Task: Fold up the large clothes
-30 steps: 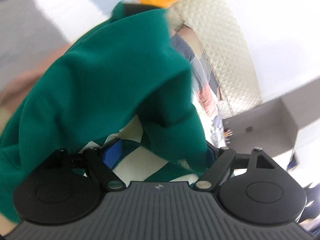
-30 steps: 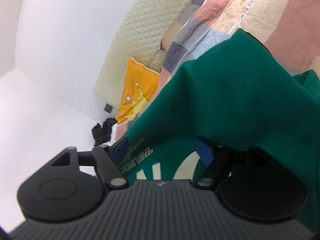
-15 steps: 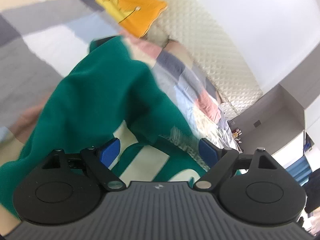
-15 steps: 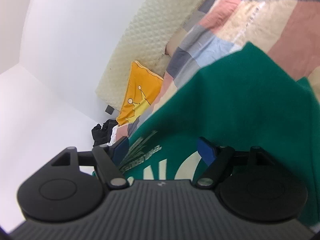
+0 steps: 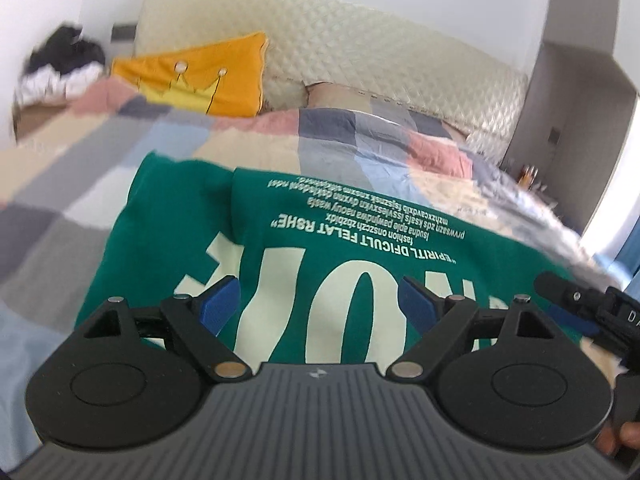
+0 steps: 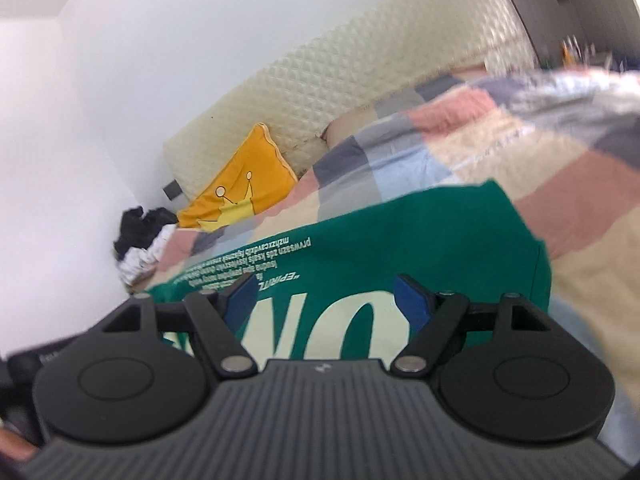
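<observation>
- The bed (image 5: 256, 152) is taking up most of what I'm seeing, with a patchwork cover in grey, pink, beige and blue, and a cream quilted headboard (image 5: 360, 68) running along the wall behind it.
- The green shirt (image 5: 320, 240) is lying spread flat on that cover, right in front of both tools. Its big cream letters and small lines of print are reading upside down to me, and one side looks folded in, leaving a crease down the left part.
- An orange pillow (image 5: 216, 76) with a yellow crown on it is leaning against the headboard, well apart from the shirt.
- A dark heap of clothes (image 5: 60, 60) is sitting off the far left corner of the bed.
- I'm holding the left gripper (image 5: 320, 308) over the shirt with its blue pads spread wide, nothing between them.
- The right gripper (image 6: 326, 300) is hanging over the shirt's right part too, pads apart and gripping nothing. It's also poking into the left view at the right edge.
</observation>
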`<state>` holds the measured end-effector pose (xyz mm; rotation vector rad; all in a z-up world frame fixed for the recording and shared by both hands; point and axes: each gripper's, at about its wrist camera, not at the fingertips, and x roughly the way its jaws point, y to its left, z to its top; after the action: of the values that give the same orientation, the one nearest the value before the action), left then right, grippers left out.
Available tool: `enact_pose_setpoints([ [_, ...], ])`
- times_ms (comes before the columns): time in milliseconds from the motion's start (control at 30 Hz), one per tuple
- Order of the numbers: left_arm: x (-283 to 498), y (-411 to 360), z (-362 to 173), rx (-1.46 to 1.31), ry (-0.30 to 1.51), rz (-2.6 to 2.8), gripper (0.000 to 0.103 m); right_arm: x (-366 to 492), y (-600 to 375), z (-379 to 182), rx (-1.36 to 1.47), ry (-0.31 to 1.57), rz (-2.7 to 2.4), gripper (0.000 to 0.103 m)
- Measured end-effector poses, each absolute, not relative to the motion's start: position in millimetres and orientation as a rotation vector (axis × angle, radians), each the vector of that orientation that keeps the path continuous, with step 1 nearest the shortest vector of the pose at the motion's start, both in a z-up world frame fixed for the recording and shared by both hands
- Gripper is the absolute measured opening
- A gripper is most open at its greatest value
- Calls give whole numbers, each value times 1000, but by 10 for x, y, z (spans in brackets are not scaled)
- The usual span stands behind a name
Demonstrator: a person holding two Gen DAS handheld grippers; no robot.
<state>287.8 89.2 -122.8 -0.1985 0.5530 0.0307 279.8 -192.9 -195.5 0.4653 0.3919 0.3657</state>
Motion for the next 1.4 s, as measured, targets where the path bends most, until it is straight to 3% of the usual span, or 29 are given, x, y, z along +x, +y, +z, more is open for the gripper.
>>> enact_pose_setpoints([
  [300,3401,751,-1241,-101,597,2,89,3070,-1808,-2007,318,394,336,78],
  [800,4145,1143,-1543,-132,638,72,90,3844,-1678,-2168,158,512,349,77],
  [1400,4564,1598,-1917,-218,706,96,100,4285,-1818,-2626,303,626,332,79],
])
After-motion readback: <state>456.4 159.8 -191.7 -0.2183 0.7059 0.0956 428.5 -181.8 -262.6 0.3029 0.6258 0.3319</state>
